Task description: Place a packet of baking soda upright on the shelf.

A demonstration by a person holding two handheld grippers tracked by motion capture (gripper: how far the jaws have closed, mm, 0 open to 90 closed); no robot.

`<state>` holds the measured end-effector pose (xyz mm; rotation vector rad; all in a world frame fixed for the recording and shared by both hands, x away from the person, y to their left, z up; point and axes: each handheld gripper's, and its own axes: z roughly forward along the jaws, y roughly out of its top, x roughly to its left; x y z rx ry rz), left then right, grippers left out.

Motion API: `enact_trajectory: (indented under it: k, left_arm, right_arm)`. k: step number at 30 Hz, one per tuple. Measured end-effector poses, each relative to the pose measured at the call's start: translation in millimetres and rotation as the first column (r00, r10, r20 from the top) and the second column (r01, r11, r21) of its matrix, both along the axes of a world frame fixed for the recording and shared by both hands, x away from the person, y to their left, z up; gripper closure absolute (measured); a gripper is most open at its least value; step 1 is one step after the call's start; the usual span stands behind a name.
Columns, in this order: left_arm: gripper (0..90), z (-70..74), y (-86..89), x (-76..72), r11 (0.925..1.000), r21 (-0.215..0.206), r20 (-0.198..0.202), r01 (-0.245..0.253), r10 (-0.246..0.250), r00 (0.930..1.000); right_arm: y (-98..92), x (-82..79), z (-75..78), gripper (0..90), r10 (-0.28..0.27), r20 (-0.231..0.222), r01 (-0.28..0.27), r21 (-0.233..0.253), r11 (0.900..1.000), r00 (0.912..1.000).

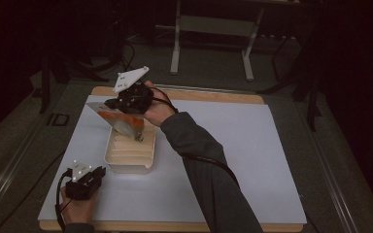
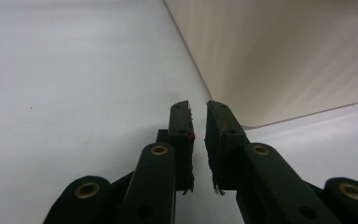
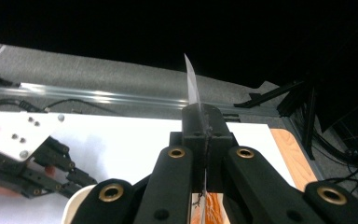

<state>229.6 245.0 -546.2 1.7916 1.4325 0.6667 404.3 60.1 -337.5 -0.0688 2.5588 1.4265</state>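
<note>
Tabletop (image 1: pixel 252 145), white sheet over a wood board, dim room with stands behind. Cream slotted tray (image 1: pixel 128 154) sits left of centre, long axis running near to far, ribs dividing it into narrow slots. The right claw (image 1: pixel 110 103) is lifted over the tray's far end, clamped on a flat packet (image 1: pixel 121 122) with an orange print and silvery edge; packet hangs tilted, lower corner dipping toward the far slots, likely angled that way so it slides edge-first into a slot. In the right gripper view the jaws are pressed tight on the packet's thin edge (image 3: pixel 192 86), which sticks up past the tips. Left claw (image 1: pixel 100 171) rests low on the tabletop just beside the tray's near left corner, jaws a narrow gap apart, holding nothing; probably parked there to steady the tray. Tray wall (image 2: pixel 279 56) looms close in the left gripper view. Packet print unreadable; which slot it targets is hard to tell.
</note>
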Motion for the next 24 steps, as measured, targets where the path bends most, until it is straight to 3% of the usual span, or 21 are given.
enact_trajectory:
  k: [3, 11, 15, 20, 24]
  left_arm:
    - [80.3, 0.0, 1.3, -0.9, 1.0000, -0.001, 0.001, -0.004, 0.004, 1.0000]
    - [80.3, -0.4, 3.2, -1.6, 0.9999, -0.002, -0.001, -0.013, 0.013, 0.9999]
    - [80.2, 0.2, 4.4, -2.9, 0.9998, -0.007, 0.002, -0.018, 0.018, 0.9998]
    - [80.2, 0.3, 6.3, -4.0, 0.9996, -0.011, 0.003, -0.024, 0.024, 0.9997]
    - [80.2, 0.2, 7.1, -4.8, 0.9995, -0.014, 0.007, -0.029, 0.029, 0.9996]
  right_arm:
    - [-6.1, 7.2, 2.0, 90.0, -0.048, 0.042, 0.049, -0.013, 0.999, 0.9980]
    - [-17.8, 25.5, 1.6, 90.0, -0.141, 0.093, 0.145, -0.038, 0.989, 0.9856]
    - [-14.3, 28.9, 0.2, 90.0, -0.196, 0.147, 0.206, -0.049, 0.977, 0.9695]
    - [-5.4, 25.2, 0.9, 90.0, -0.188, 0.218, 0.208, -0.072, 0.975, 0.9577]
    - [-1.9, 22.7, -4.8, 90.0, -0.130, 0.258, 0.166, -0.124, 0.978, 0.9573]
